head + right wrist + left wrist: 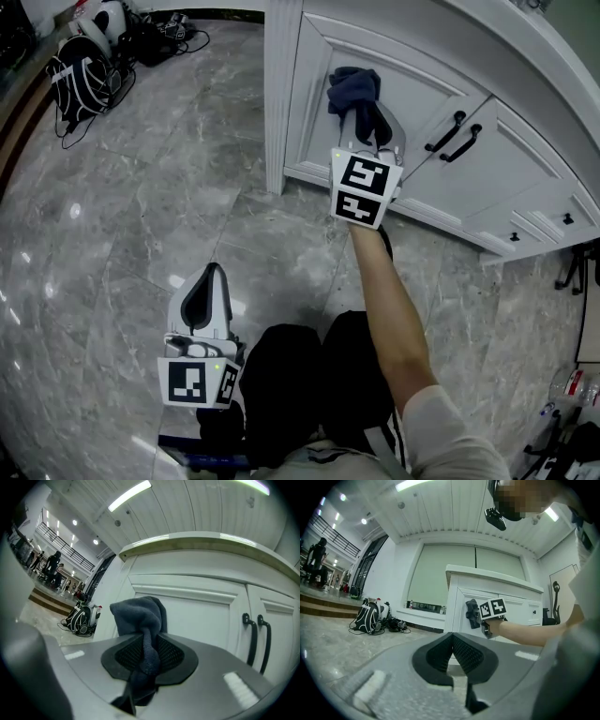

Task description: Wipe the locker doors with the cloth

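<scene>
One door is in work now: your right claw (149, 656) is closed firmly on the dark cloth (356, 94), and the cloth seems to touch the upper left part of the locker door (424, 86). Your left claw (453, 654) has its jaws together, holds nothing, and hangs well away from this door. Next, I think, you must keep pressure and sweep across the door's panel.
</scene>
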Demonstrator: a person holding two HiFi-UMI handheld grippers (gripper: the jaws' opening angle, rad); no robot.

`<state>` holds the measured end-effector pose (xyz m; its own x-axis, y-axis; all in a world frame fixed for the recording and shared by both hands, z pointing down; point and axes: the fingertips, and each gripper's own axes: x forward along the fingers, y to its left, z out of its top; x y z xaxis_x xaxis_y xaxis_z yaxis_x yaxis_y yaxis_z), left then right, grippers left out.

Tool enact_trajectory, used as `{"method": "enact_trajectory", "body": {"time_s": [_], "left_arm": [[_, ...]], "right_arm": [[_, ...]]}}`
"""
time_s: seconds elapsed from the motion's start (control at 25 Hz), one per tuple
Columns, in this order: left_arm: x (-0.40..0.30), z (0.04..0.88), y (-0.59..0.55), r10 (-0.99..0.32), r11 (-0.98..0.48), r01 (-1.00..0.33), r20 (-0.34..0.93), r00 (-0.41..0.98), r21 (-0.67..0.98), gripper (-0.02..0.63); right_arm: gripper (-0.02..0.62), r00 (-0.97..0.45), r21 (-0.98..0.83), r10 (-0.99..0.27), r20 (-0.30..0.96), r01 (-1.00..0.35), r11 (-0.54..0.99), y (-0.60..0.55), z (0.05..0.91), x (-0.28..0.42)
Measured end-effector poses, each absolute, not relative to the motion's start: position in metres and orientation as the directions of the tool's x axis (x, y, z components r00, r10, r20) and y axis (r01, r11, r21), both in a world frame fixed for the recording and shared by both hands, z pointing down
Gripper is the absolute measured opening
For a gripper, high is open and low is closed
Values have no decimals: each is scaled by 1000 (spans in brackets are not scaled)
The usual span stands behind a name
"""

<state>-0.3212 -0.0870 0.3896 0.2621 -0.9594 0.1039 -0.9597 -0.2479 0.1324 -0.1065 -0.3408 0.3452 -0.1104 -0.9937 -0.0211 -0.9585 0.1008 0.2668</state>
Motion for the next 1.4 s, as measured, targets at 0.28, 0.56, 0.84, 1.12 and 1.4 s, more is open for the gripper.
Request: {"method": "enact_trajectory", "body": {"time_s": [0.28,0.56,0.84,1.12,1.4], "left_arm": [[-336,392,-84,-963,-234,-961,102,250,146,2],[-344,394,-82,-966,-221,-964,105,237,146,2],[-344,397,-80,-965,-218,-965,116,235,143,2],[-342,394,-81,-966,-215,-967,115,231,134,2],[-334,391,-83,-964,-227,-965,114,242,130,2]], "right_arm": [[83,-183,248,-983,-20,-953,172,-350,343,-151],[83,-210,248,-977,25,-946,210,-351,373,-165],[83,-219,259,-973,78,-938,232,-350,403,-167],[86,-200,280,-976,88,-935,217,-347,401,-144],[86,-145,305,-986,84,-938,164,-336,402,-99]]}}
